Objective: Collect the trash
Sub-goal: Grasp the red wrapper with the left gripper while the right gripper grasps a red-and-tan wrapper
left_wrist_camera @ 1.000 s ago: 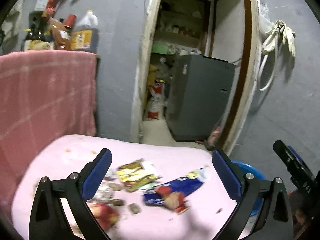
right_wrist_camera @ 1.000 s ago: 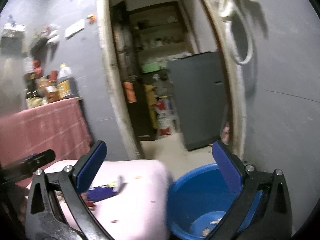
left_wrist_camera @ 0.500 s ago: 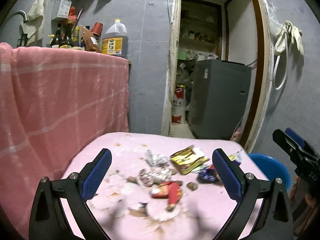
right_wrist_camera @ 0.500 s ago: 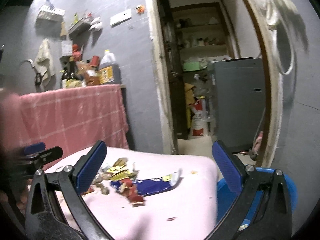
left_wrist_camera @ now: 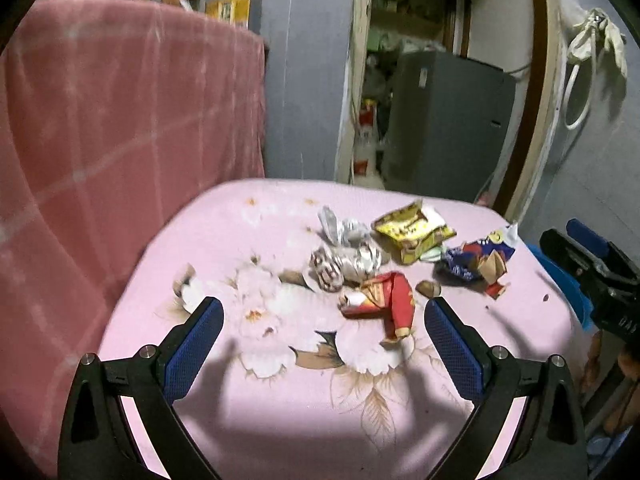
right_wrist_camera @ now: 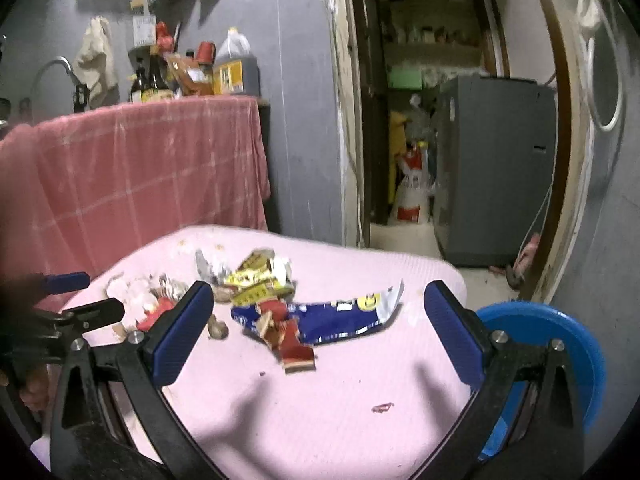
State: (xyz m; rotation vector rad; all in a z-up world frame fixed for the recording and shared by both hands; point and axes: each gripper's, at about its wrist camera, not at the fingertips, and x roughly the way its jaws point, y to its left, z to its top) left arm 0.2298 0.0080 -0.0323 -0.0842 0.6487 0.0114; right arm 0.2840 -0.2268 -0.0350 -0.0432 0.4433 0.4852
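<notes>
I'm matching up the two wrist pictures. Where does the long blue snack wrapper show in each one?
Left wrist: the blue wrapper lies right of centre, near the table's right edge.
Right wrist: the blue wrapper lies mid-frame, between the open fingers.
Shared landmark: the yellow wrapper, just left of it in both.

Grey painted walls (right_wrist_camera: 304, 92) fill the upper centre of the frame. At left, a pink checked cloth (right_wrist_camera: 140, 176) drapes a counter. Centre right, a worn wooden doorway (right_wrist_camera: 348, 120) opens onto a dim storeroom holding a grey metal cabinet (right_wrist_camera: 492, 168).
</notes>
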